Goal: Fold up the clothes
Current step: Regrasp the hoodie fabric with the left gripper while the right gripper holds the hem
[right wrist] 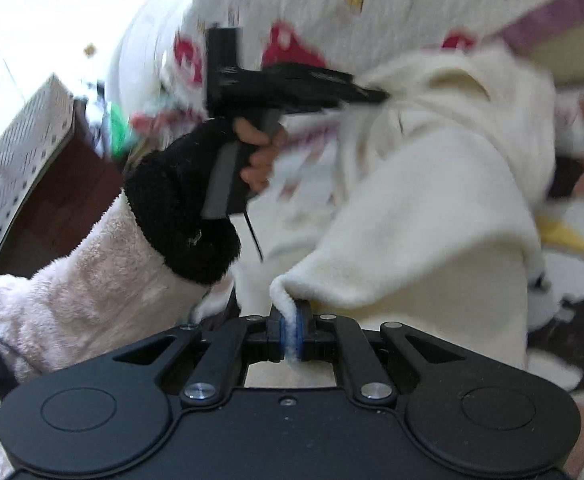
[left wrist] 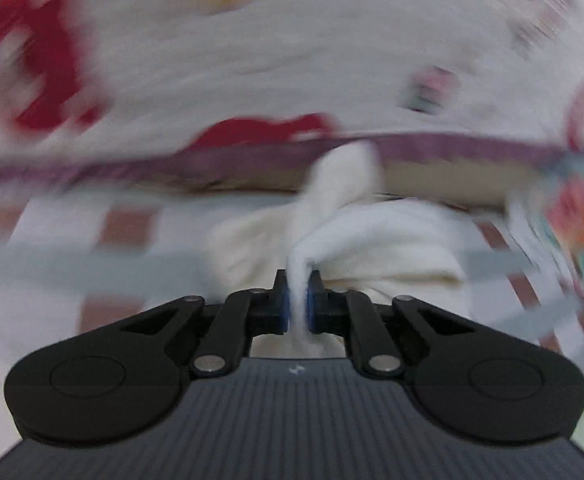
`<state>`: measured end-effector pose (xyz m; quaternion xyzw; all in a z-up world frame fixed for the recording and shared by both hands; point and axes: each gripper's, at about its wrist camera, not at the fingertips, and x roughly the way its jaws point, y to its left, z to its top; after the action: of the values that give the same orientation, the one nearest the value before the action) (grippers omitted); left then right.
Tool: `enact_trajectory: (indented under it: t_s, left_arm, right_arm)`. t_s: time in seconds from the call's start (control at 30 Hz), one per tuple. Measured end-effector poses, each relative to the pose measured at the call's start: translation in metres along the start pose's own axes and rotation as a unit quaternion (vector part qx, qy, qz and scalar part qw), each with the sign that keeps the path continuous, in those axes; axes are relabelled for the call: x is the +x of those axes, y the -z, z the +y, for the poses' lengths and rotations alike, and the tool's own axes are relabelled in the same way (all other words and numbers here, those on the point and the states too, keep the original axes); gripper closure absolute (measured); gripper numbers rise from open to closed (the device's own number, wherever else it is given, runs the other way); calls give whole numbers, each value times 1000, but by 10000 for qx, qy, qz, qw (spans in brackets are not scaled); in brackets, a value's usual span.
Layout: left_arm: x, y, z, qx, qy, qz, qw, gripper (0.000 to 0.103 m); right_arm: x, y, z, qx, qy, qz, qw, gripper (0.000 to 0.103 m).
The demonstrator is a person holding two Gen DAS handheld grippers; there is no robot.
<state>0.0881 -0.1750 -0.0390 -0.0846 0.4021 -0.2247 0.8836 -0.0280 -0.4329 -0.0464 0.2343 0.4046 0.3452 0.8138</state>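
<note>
left gripper [left wrist: 299, 300] clamped on white fleece [left wrist: 371, 236] | right gripper [right wrist: 290, 334] clamped on hem | advice: keep edge taut, corners level

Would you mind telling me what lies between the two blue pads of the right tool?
A fold of the cream fleece garment is pinched between the right tool pads, with no bare gap; the right wrist view shows it.

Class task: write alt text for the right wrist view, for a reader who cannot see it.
The right tongs are shut on the edge of a cream fleece garment, which drapes away to the right. At left, a hand in a pink sleeve with a black cuff grips the left tongs' handle, in front of a red-patterned bedspread.
</note>
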Motion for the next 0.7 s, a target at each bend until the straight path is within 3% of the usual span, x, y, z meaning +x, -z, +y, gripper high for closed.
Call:
enact_trajectory:
  t_s: [0.07, 0.23, 0.33, 0.37, 0.47, 0.57, 0.7]
  left_arm:
    - [2, 17, 30, -425, -93, 222, 9988, 95]
    - [3, 32, 35, -93, -365, 323, 9988, 95]
    - [7, 30, 31, 0, -410, 294, 9987, 95]
    - [10, 31, 31, 41, -443, 303, 9986, 95]
    - [13, 39, 36, -11, -541, 512, 9972, 94]
    - [16, 45, 50, -258, -587, 680, 9956, 93]
    - [22, 48, 61, -480, -539, 756, 9945, 92]
  right_arm:
    - [10, 5, 1, -81, 242, 346, 9991, 95]
    - [17, 6, -5, 229, 514, 398, 9976, 91]
    - [7, -3, -13, 668, 562, 26, 9962, 77]
    - [2, -8, -17, 861, 519, -172, 9948, 68]
    - [-15, -9, -41, 1920, 21, -662, 9792, 52]
    - [-27, -10, -56, 2548, -281, -1140, 9598, 48]
    - [-21, -8, -77, 3286, -346, -1222, 9359, 47]
